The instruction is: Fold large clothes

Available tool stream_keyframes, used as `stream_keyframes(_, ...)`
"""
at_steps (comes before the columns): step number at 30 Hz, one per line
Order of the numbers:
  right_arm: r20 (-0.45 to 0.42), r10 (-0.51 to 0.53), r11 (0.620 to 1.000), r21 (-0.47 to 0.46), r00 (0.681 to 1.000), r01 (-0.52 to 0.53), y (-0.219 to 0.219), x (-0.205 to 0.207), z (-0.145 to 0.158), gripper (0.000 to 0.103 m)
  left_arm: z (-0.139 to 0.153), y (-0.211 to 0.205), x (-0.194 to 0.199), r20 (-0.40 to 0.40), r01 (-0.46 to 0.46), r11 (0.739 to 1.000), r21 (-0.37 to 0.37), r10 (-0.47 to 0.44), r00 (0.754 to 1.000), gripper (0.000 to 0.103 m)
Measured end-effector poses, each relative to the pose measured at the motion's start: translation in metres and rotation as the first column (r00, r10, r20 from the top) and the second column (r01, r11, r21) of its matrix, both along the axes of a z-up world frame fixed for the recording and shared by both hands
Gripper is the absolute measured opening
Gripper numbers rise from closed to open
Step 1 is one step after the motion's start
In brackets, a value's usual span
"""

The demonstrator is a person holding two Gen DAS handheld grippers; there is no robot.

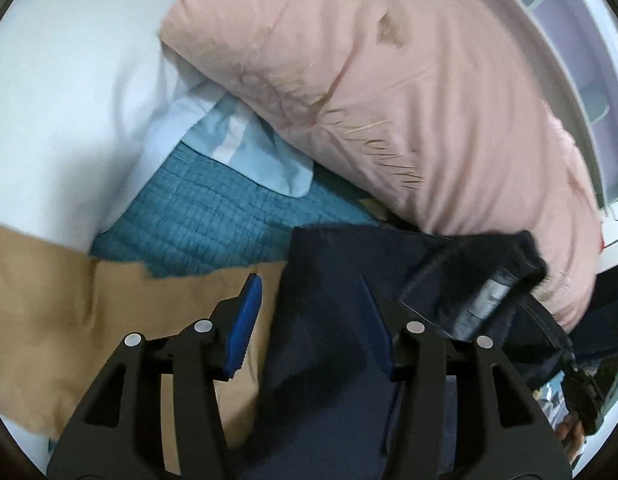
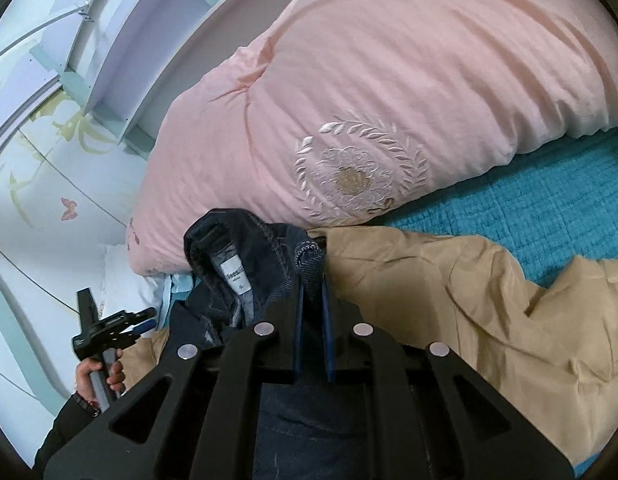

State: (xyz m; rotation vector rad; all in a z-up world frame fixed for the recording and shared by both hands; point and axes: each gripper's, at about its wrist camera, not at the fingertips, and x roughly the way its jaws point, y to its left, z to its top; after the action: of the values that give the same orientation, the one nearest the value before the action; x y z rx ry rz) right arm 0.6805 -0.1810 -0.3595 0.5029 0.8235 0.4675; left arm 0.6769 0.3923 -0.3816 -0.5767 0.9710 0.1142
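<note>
Currently, counts: I see one pair of dark jeans (image 2: 245, 264), one tan garment (image 2: 449, 280), one pink duvet (image 2: 389, 100), one teal quilted cover (image 2: 549, 208) and two grippers.
Right gripper (image 2: 311, 280): I have its jaws narrow, pinched on the jeans' waistband right at a belt loop; the denim rises between the blue pads (image 2: 327, 320) and hangs under the tool.
Left gripper (image 1: 309, 304): its jaws stand wide; the jeans' dark cloth drapes across the right-hand blue finger (image 1: 375, 324) and nothing is pinched between the two.
Jeans: bunched straight ahead of my right tool, waistband up, white label facing the camera; from the left wrist they lie ahead and to the right.
Tan garment: spread beneath both tools, running off to the right of my right gripper, rumpled.
Pink duvet: well ahead of both tools, heaped, embroidered wreath showing.
Teal cover: ahead, between the tan cloth and the duvet.
Left hand (image 2: 103, 376): fist wrapped round the handle, seen low to the left of the right tool, the gripper angled to the right.
</note>
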Motion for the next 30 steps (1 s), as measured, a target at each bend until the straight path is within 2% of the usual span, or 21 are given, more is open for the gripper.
stream_keyframes(7, -0.012, -0.016, 0.999, 0.033, 1.000, 0.017, -0.021, 0.015, -0.022, 0.008, -0.031, -0.010, 0.044, -0.039, 0.056, 0.998, 0.008, -0.055, 0.998, 0.050)
stream_keyframes(9, -0.015, -0.017, 0.999, 0.042, 1.000, 0.018, -0.024, 0.016, -0.024, 0.008, -0.037, -0.013, 0.051, -0.056, 0.066, 0.997, 0.025, -0.065, 0.996, 0.041)
stream_keyframes(10, -0.015, -0.018, 0.999, 0.045, 1.000, 0.019, -0.024, 0.016, -0.026, 0.008, -0.039, -0.015, 0.052, -0.061, 0.072, 0.996, 0.044, -0.069, 0.996, 0.027)
stream_keyframes(11, -0.014, -0.019, 0.999, 0.045, 1.000, 0.019, -0.024, 0.016, -0.026, 0.007, -0.039, -0.017, 0.052, -0.042, 0.089, 0.994, 0.064, -0.086, 0.995, 0.018)
stream_keyframes(12, -0.013, -0.017, 0.999, 0.045, 1.000, 0.017, -0.024, 0.016, -0.026, 0.008, -0.038, -0.020, 0.051, -0.039, 0.100, 0.990, 0.096, -0.097, 0.995, 0.017)
stream_keyframes(14, -0.012, -0.018, 0.999, 0.043, 1.000, 0.018, -0.023, 0.015, -0.025, 0.007, -0.035, -0.021, 0.047, -0.017, 0.113, 0.987, 0.113, -0.112, 0.994, 0.013)
stream_keyframes(16, -0.012, -0.015, 0.999, 0.042, 1.000, 0.016, -0.022, 0.012, -0.023, 0.008, -0.023, -0.025, 0.036, 0.025, 0.135, 0.981, 0.142, -0.140, 0.990, 0.010)
stream_keyframes(19, -0.006, -0.009, 0.999, 0.034, 1.000, 0.009, -0.020, 0.006, -0.017, 0.007, -0.001, -0.023, 0.016, 0.088, 0.133, 0.986, 0.097, -0.141, 0.986, 0.009)
stream_keyframes(21, -0.003, -0.006, 0.999, 0.034, 1.000, 0.006, -0.018, -0.001, -0.012, 0.007, 0.016, -0.028, -0.001, 0.129, 0.146, 0.983, 0.109, -0.159, 0.979, 0.009)
stream_keyframes(25, 0.018, 0.009, 1.000, 0.003, 1.000, -0.009, -0.012, -0.024, 0.005, 0.007, 0.046, -0.037, -0.041, 0.203, 0.162, 0.983, 0.084, -0.176, 0.963, 0.008)
stream_keyframes(29, 0.023, 0.010, 1.000, 0.002, 1.000, -0.010, -0.015, -0.052, 0.017, 0.007, 0.062, -0.049, -0.076, 0.231, 0.157, 0.982, 0.107, -0.178, 0.957, 0.008)
stream_keyframes(30, 0.023, 0.004, 1.000, 0.002, 1.000, -0.004, -0.016, -0.061, 0.019, 0.007, 0.064, -0.049, -0.089, 0.241, 0.156, 0.983, 0.094, -0.175, 0.955, 0.008)
